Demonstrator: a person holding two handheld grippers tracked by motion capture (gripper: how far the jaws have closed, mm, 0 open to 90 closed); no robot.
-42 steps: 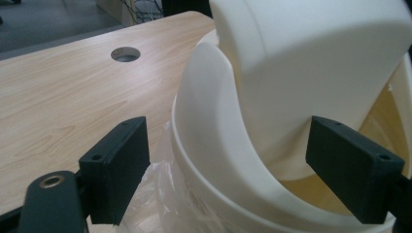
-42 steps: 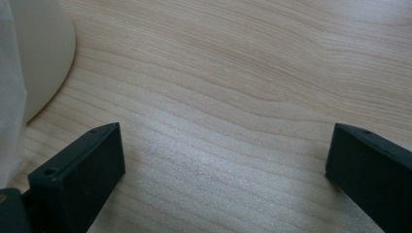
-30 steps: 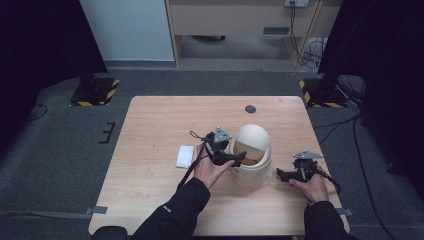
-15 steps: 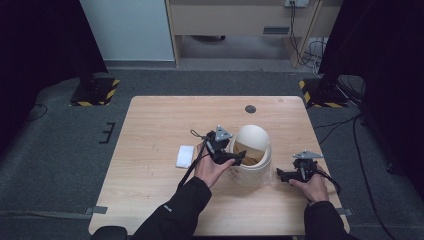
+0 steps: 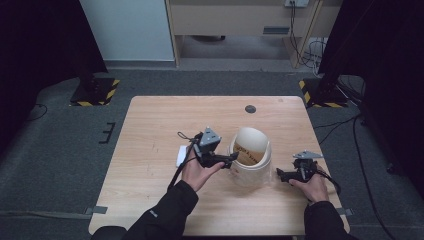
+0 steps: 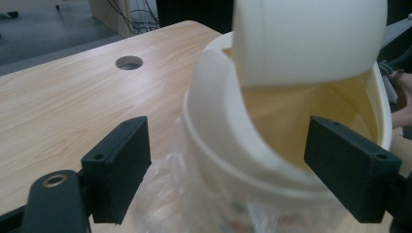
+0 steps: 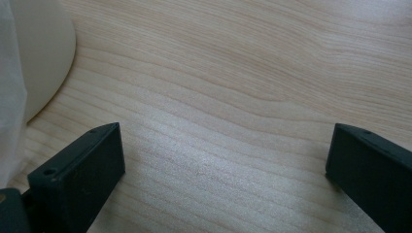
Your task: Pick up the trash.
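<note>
Bin (image 5: pixel 250 160) (mid-table (image 5: pixel 150 120)) stands between both claws.

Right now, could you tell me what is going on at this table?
A person is working at a wooden table with a gripper in each hand. The left gripper is at the rim of a cream swing-lid bin, jaws open on either side of its top, where a clear plastic liner shows. The right gripper is low over the table beside the bin, open and holding nothing.

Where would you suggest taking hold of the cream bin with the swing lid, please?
Grip the bin by its round rim, coming from its left where the left tongs already stand open. The lid is tipped up, baring that edge.
</note>
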